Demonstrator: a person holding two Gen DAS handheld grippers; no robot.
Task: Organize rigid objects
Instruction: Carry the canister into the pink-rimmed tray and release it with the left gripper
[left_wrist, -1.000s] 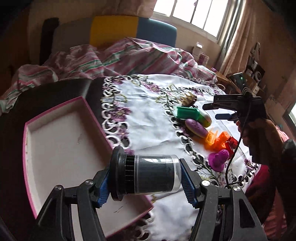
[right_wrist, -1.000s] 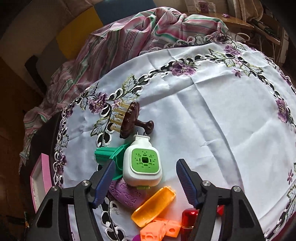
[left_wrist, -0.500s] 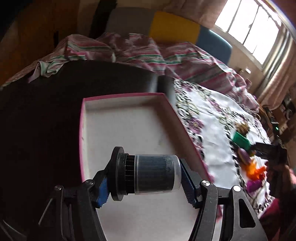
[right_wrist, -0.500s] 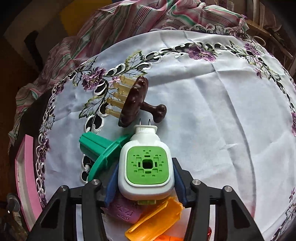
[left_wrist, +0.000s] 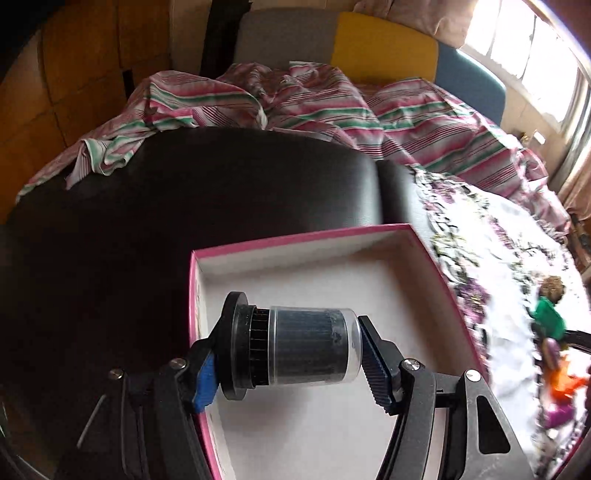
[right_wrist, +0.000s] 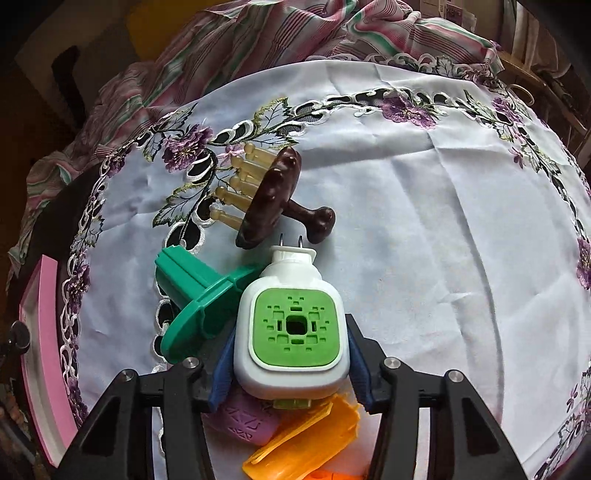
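Lower centre of left wrist view: left gripper (left_wrist: 287, 360) fingers clamp black cylinder with clear cap (left_wrist: 291, 350) sideways above pink-rimmed box (left_wrist: 303, 236). Lower centre of right wrist view: right gripper (right_wrist: 291, 363) fingers closed on white-green plug-in unit (right_wrist: 293, 328), green plastic piece (right_wrist: 195, 299) touching its left, brown massager (right_wrist: 273, 199) just above, on embroidered cloth (right_wrist: 424, 240).

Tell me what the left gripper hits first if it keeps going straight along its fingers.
Probably the white floor of the pink-rimmed box: the left gripper, shut on the black canister, points into it. Depth is unclear, so it might reach the far wall first.
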